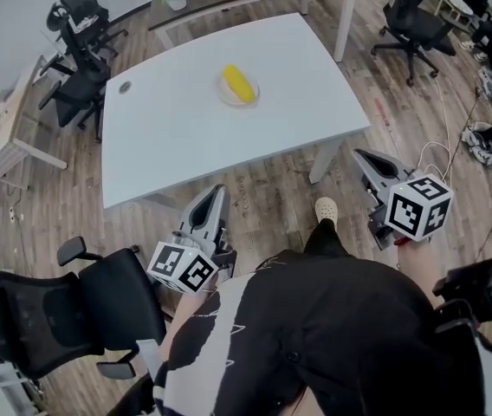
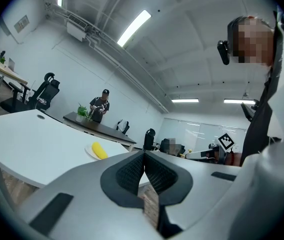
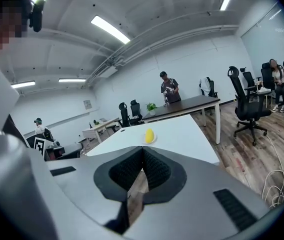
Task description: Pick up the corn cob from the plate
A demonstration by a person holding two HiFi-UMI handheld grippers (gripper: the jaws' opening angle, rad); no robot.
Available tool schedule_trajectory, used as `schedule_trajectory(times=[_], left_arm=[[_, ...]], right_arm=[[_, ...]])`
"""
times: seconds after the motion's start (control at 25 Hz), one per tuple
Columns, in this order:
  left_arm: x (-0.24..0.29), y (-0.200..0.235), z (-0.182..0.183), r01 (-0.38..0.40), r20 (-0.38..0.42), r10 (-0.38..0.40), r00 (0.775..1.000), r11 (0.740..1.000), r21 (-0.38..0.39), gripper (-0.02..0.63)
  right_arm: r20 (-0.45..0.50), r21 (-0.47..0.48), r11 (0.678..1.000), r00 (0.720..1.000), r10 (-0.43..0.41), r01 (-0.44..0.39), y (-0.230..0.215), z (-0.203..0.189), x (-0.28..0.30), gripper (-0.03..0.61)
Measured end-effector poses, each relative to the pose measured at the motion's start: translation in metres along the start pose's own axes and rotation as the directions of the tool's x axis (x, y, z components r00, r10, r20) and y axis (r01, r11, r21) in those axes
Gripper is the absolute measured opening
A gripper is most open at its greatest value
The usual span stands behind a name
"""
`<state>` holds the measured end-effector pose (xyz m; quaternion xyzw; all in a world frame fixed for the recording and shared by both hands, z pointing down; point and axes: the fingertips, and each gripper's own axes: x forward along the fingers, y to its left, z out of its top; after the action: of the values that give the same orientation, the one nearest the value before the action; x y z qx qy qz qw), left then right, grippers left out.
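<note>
We held the left gripper and right gripper clenched, empty. At twelve o'clock on the table, the corn cob lay on seemingly a pale plate.

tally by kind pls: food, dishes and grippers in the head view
corn cob: 1
plate: 1
grippers: 2 (left gripper, right gripper)
total: 4
</note>
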<state>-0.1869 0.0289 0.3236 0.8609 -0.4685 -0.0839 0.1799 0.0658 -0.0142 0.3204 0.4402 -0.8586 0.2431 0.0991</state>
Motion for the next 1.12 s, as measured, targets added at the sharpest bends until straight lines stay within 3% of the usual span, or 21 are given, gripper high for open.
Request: schedule_trajectory(times=[0.56,1.12], left_arm=[[0.062,0.028,0.002,-0.137,-0.005,0.136,0.991,0.990,-0.033,0.013],[0.187,0.038,0.003,-0.233,-0.024,0.232,0.972,0.971,-0.053,0.012]], right_arm=[[-0.043,-0.013,0.993,0.992,0.116,-0.116,-0.057,0.048,0.074,0.014],[-0.128,0.006,0.975,0.967,0.222,-0.223,-0.158,0.092,0.151,0.014]])
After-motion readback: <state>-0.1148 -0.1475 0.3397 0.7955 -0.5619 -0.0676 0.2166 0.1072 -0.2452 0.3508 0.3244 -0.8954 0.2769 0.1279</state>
